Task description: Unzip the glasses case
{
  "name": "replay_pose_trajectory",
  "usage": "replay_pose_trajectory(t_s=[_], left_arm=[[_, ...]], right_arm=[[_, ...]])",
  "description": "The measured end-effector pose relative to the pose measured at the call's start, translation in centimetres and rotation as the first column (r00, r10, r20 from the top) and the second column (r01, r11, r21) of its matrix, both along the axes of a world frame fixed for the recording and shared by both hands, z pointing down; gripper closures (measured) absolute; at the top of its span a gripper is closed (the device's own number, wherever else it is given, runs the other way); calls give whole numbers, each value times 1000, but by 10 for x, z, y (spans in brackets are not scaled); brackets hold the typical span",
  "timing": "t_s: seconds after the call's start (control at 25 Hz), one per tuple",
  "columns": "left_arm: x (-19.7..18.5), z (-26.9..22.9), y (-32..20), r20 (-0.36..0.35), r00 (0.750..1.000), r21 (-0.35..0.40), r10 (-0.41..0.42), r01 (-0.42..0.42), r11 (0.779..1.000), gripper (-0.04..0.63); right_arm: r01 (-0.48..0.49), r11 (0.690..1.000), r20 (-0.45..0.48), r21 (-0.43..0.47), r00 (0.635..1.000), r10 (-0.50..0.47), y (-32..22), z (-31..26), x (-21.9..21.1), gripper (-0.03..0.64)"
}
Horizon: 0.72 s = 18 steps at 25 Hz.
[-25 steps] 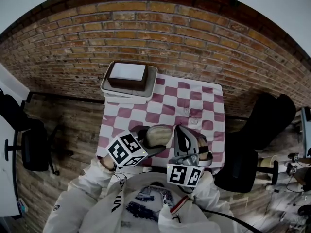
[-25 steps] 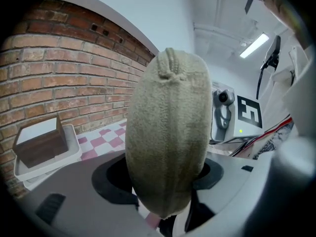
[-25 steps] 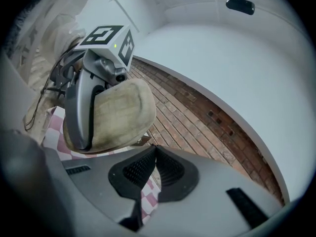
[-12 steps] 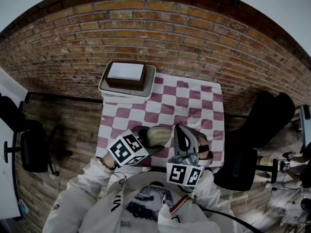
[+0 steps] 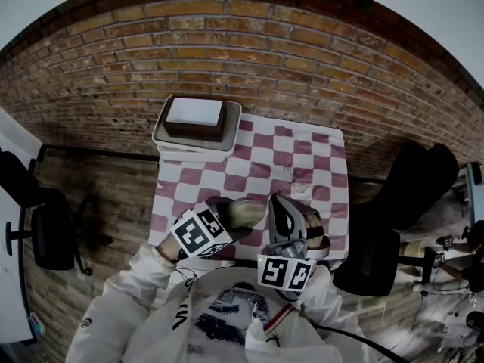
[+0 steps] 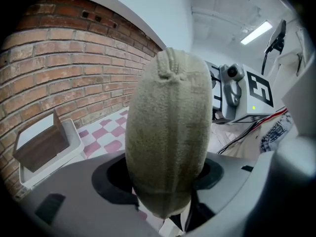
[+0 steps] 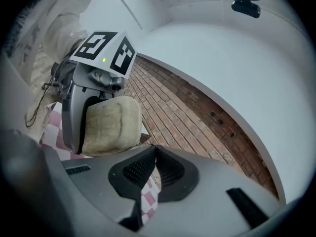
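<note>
Two claws are hanging over the near edge of a surface that is wearing a red-and-white checked cloth [image 5: 302, 157], each one held by a person in white sleeves. The left claw [image 5: 229, 218] is clamping a beige, fuzzy, oval glasses case [image 5: 248, 210] between its grey jaws. In the left gripper view the case is filling the gap from pad to pad and standing up out of the jaws, with a puckered seam showing at its far end. The case is sitting in the air above the cloth rather than lying on it, between the two tools.

The right claw [image 7: 155, 152] is pointing roughly level, with its jaws pressed together and nothing between them. In the right gripper view the case is appearing ahead and to the left, apart from those closed jaws, with a thin dark line curving across its pale face (whether that line is the zip cannot be told). From the head view the right claw's tip is sitting just beside the case's right end; whether it is touching cannot be told.

At the far left corner of the surface a stack of white trays [image 5: 170, 138] is carrying a brown box with a white top [image 5: 197, 118], well apart from the case. A red-brown brick wall [image 5: 302, 59] is running behind the surface.
</note>
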State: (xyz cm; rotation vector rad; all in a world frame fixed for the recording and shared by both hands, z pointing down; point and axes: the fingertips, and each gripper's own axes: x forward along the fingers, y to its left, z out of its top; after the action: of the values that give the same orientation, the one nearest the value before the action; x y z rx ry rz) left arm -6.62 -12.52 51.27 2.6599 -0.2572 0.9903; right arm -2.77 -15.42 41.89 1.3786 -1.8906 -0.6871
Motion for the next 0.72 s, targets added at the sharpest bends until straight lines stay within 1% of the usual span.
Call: replay_pose_trajectory(t_s=[0.16,0.36,0.44,0.52,0.6,0.68,0.72], left_arm=[[-1,6,0,35,999,8,9,-9,1000,307],[0,6,3,29,1000,7,5,-5,1000,307],[0,7,2,33,999,12,1,-2,1000,307],[0,8,2,41,999,21,3,-4,1000,307],[1,9,3,52,999,37,7,-9,999,307],[1,8,1,60,998,77,7,-12,997,307],[2,8,-1,62,998,98,6,-12,995,307]], right_arm=[[-1,1000,3,-5,1000,1,0,1,0,601],[5,1000,8,-18,1000,-5,2,6,2,600],[18,999,33,-28,999,-17,2,7,3,600],[43,998,97,-52,995,-38,3,8,3,600],[84,992,190,-99,980,-65,6,11,5,600],[144,977,286,-155,953,-95,11,15,7,597],[182,966,341,-183,933,-111,13,16,7,597]])
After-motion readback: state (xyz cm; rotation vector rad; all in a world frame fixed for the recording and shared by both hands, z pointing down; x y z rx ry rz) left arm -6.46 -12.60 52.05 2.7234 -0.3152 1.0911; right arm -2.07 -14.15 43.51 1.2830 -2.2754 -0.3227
